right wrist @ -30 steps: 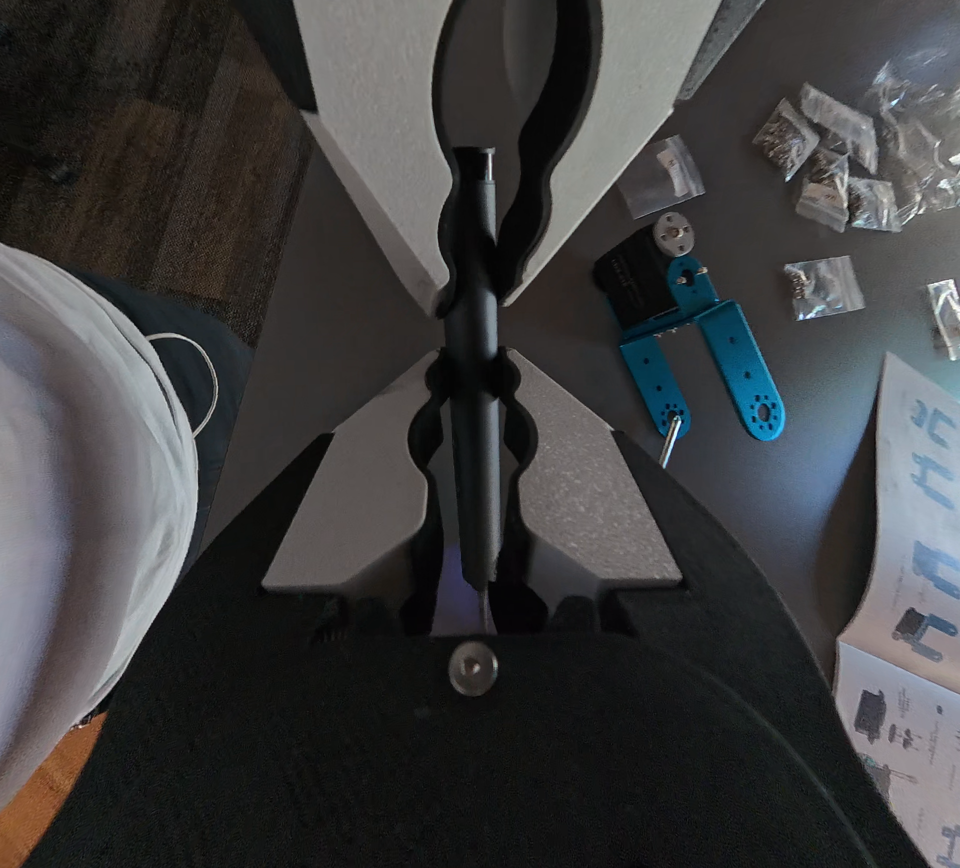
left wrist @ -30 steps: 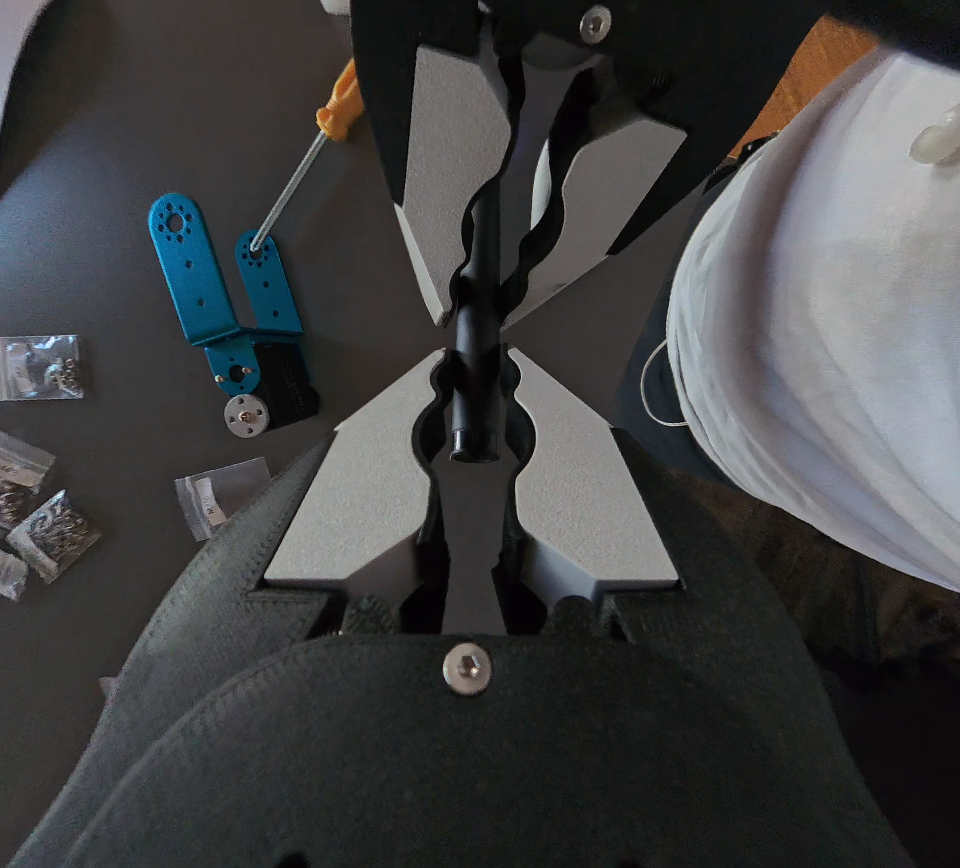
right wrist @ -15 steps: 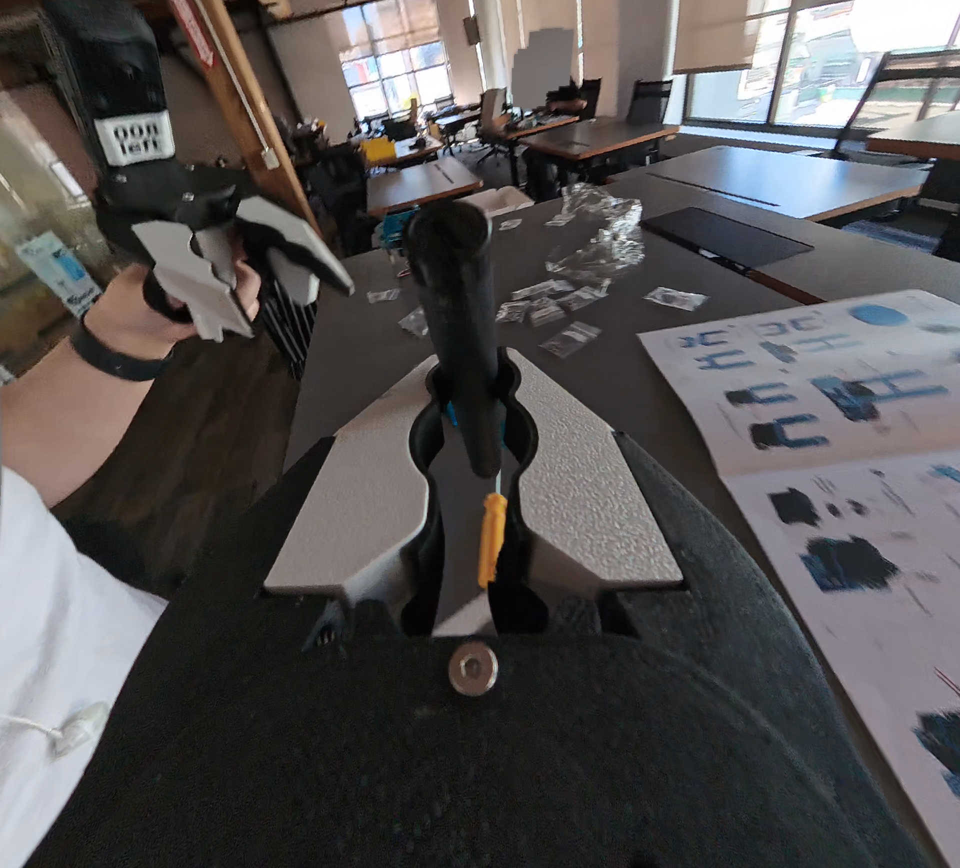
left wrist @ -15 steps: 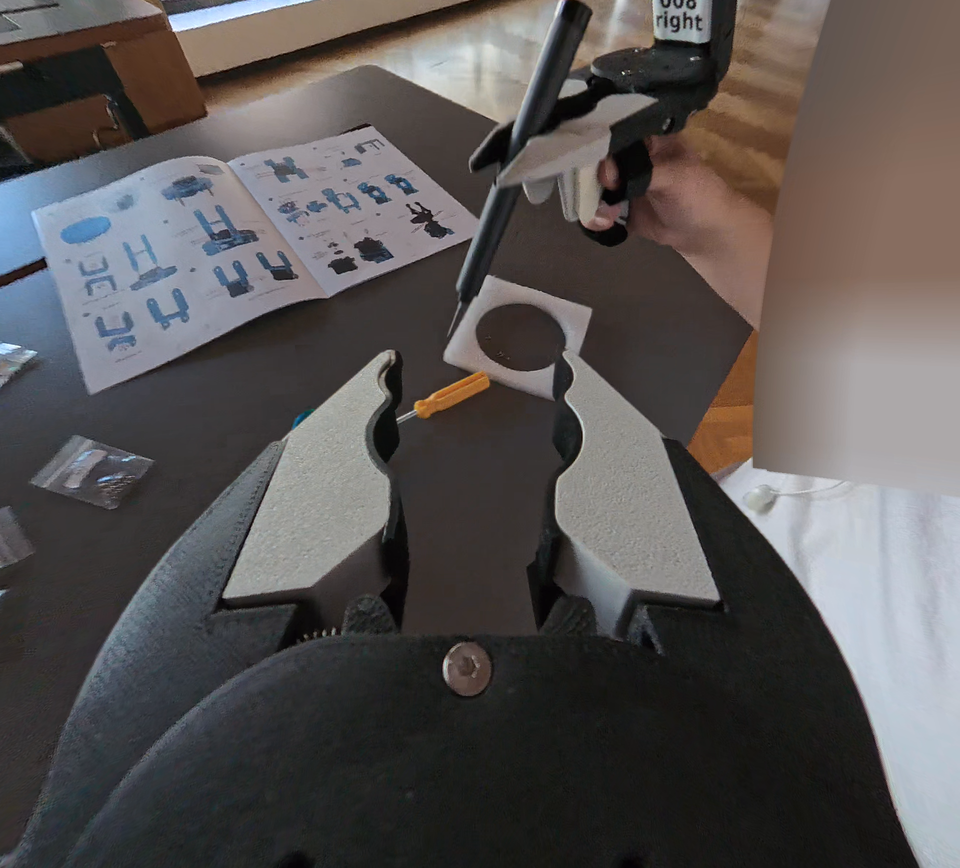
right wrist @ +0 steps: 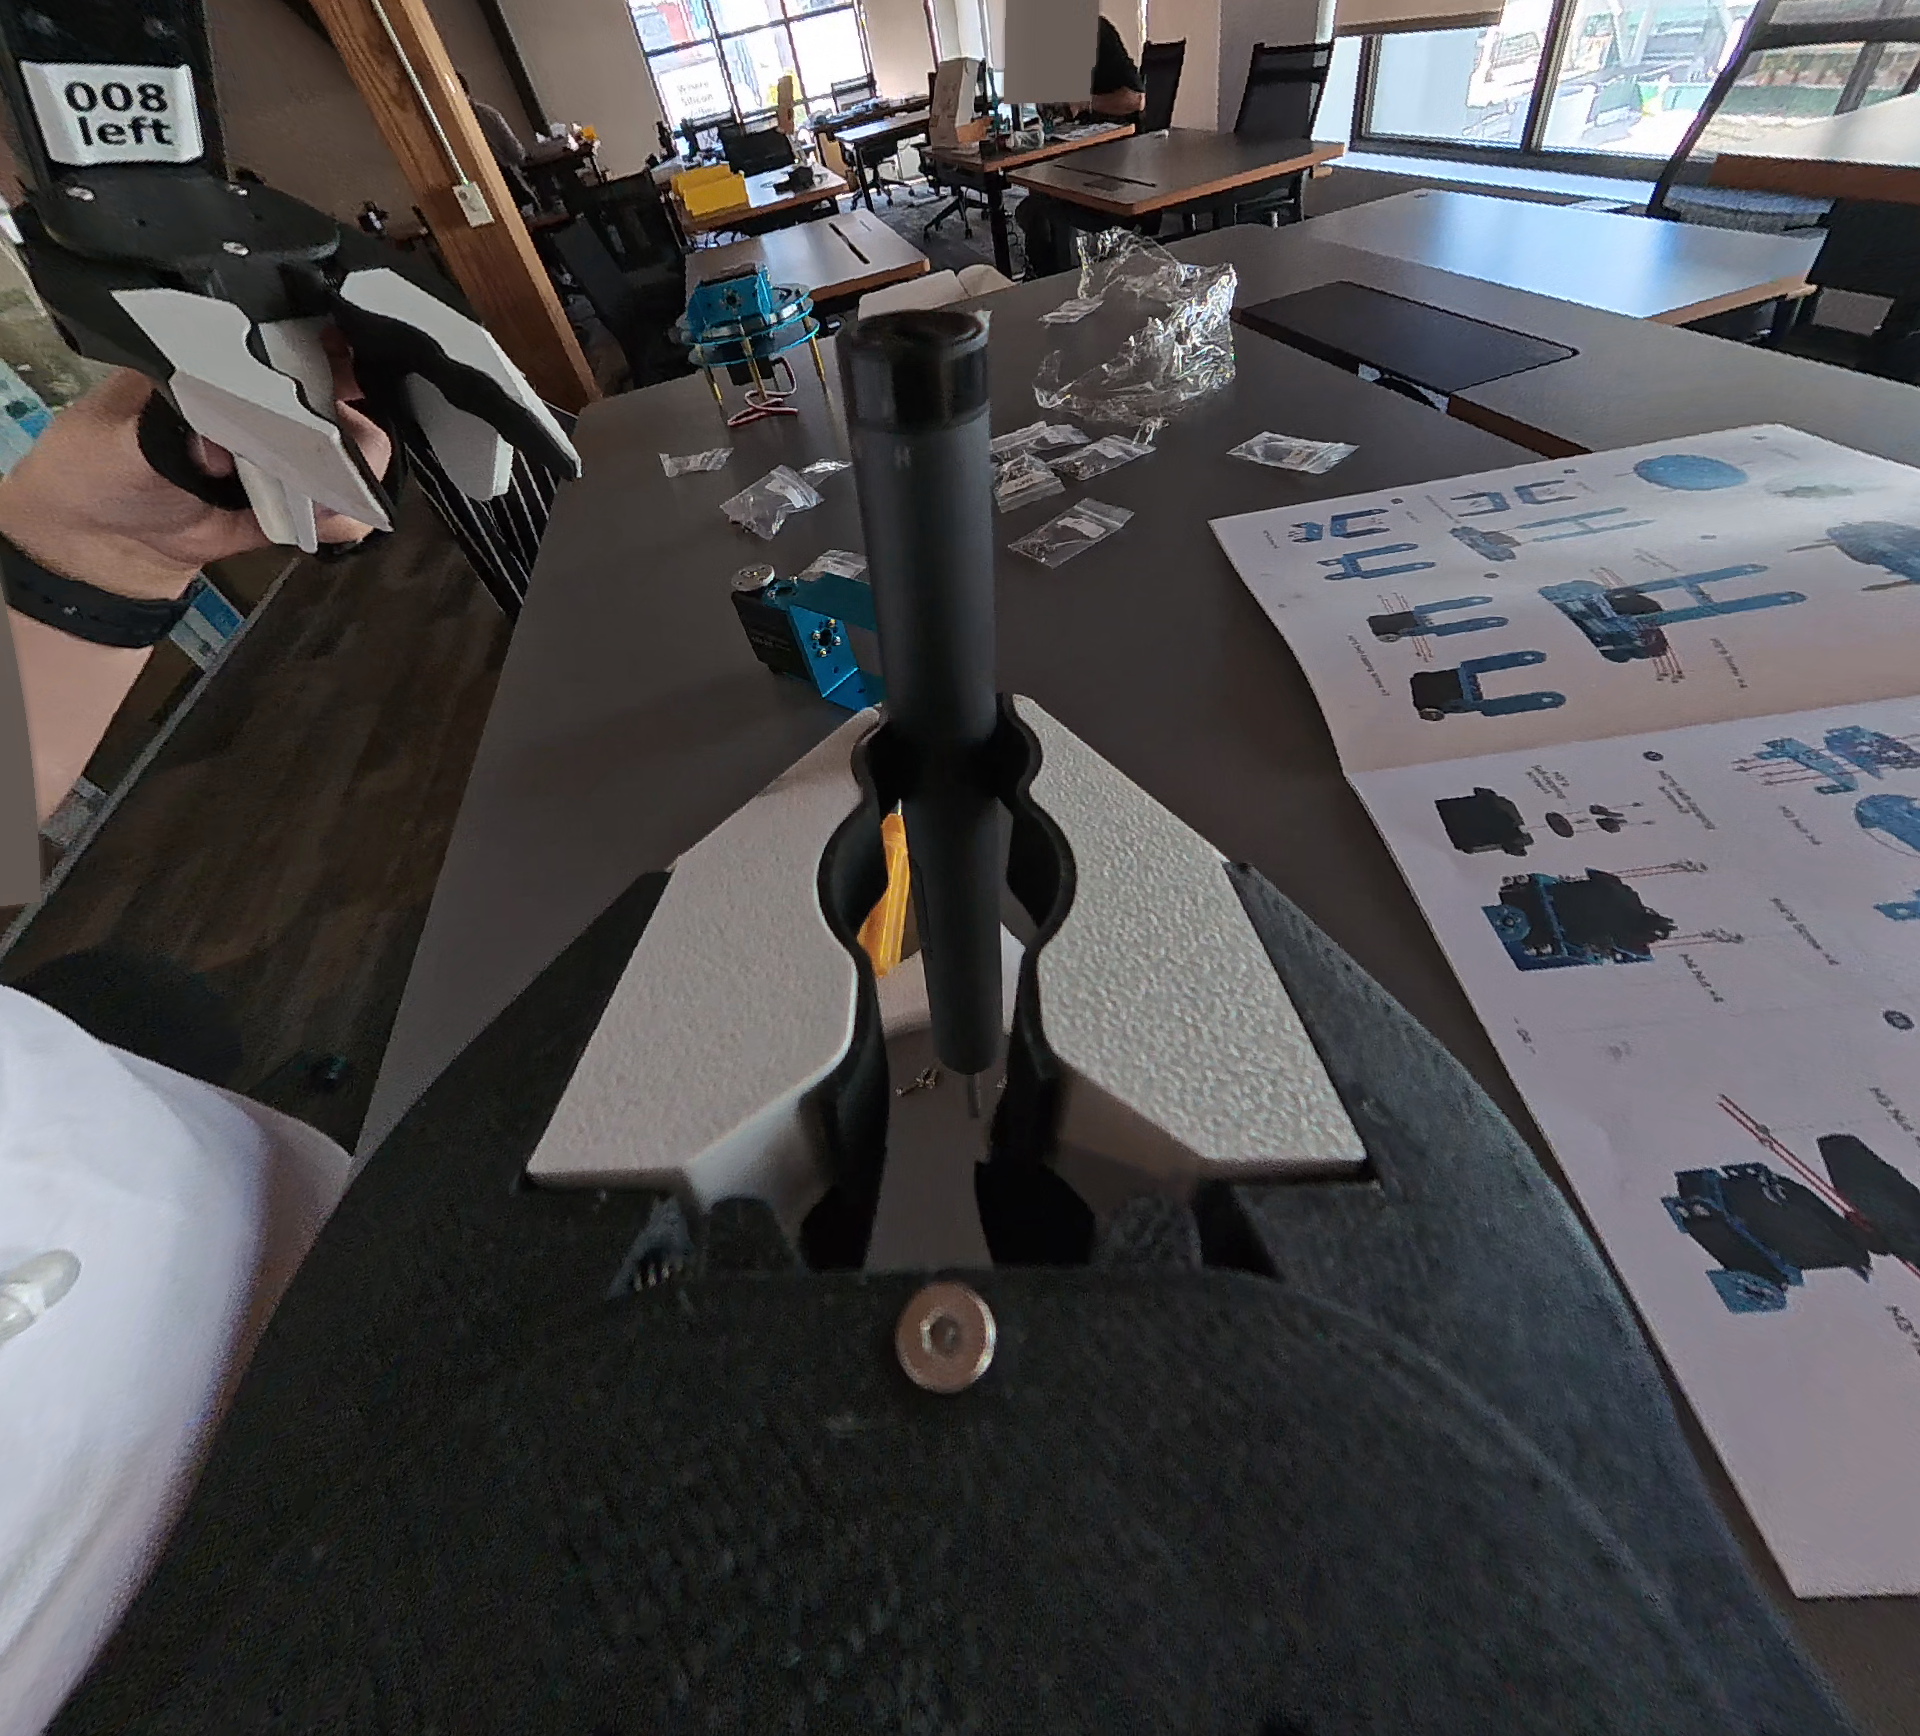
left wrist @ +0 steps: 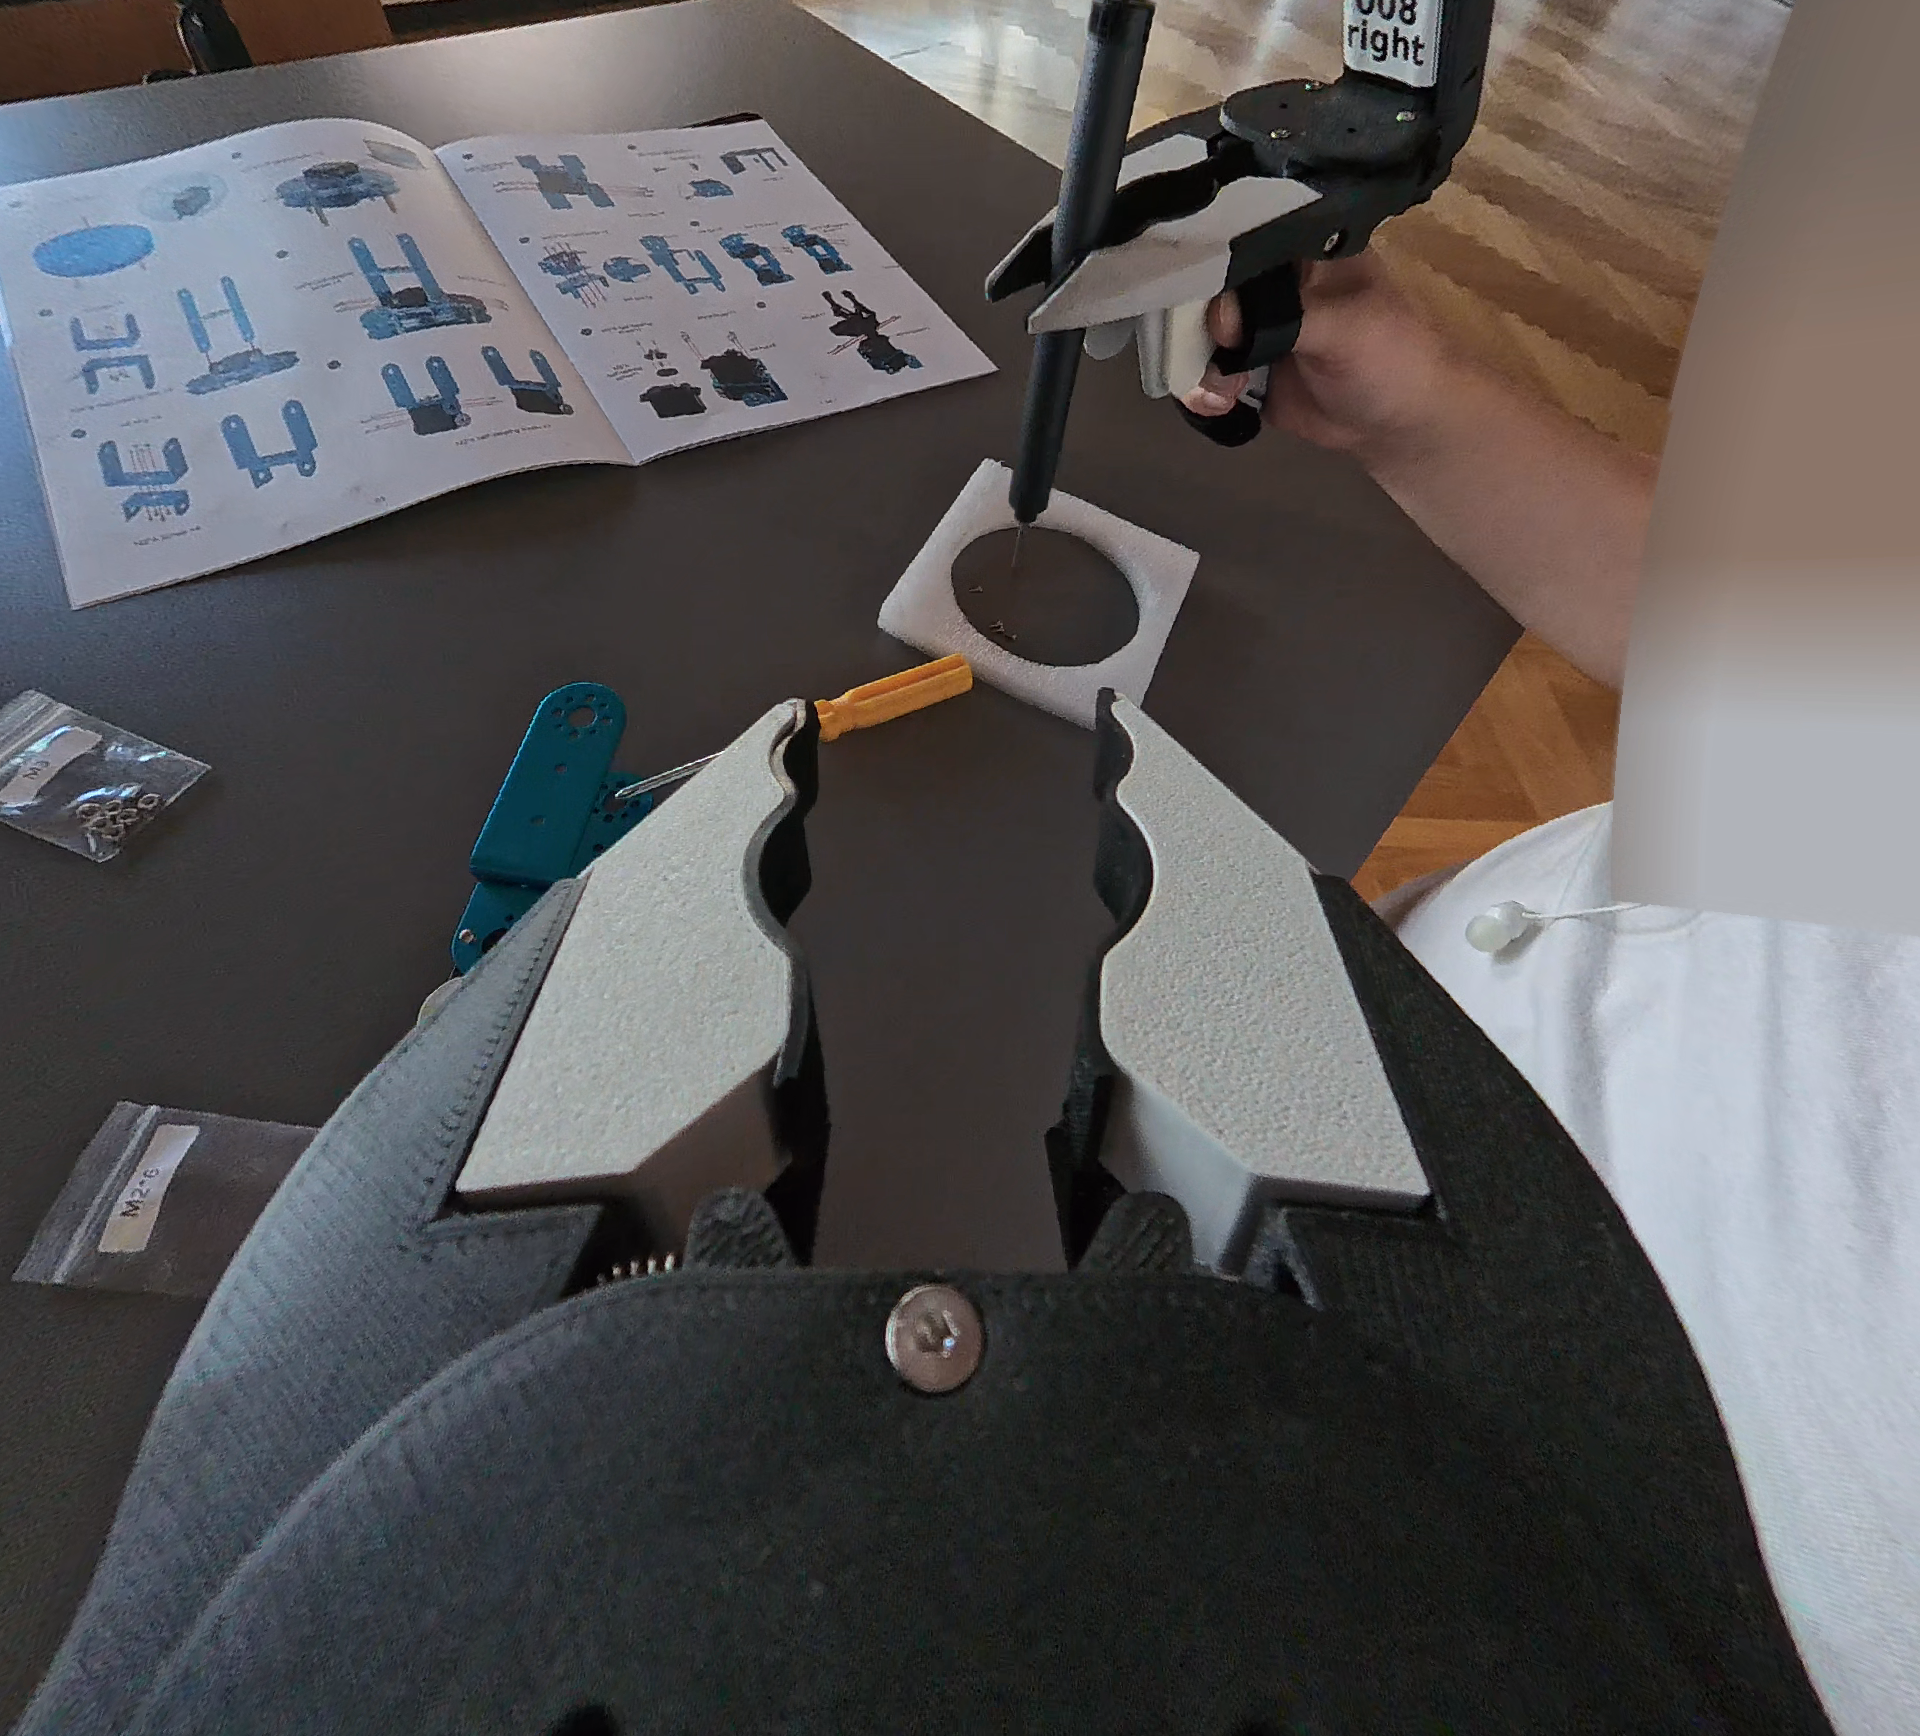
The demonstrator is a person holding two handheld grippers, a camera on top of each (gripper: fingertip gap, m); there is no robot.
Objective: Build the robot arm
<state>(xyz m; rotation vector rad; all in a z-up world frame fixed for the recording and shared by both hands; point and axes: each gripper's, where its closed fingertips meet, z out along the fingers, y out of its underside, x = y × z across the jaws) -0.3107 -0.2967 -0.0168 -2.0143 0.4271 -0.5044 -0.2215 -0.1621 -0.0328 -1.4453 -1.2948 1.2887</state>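
our right claw is clamped on a dark pen-shaped driver, upright, its fine tip over tiny screws inside a white foam ring on the worktop. we judge it stiff, light and smooth, best held mid-barrel. our left claw gapes wide, empty, above an orange screwdriver. whether the tip touches anything, we cannot tell.

Dark grey desk; black driver; white foam square; orange-handled screwdriver beside it; blue bracket; white booklet printed with blue figures.
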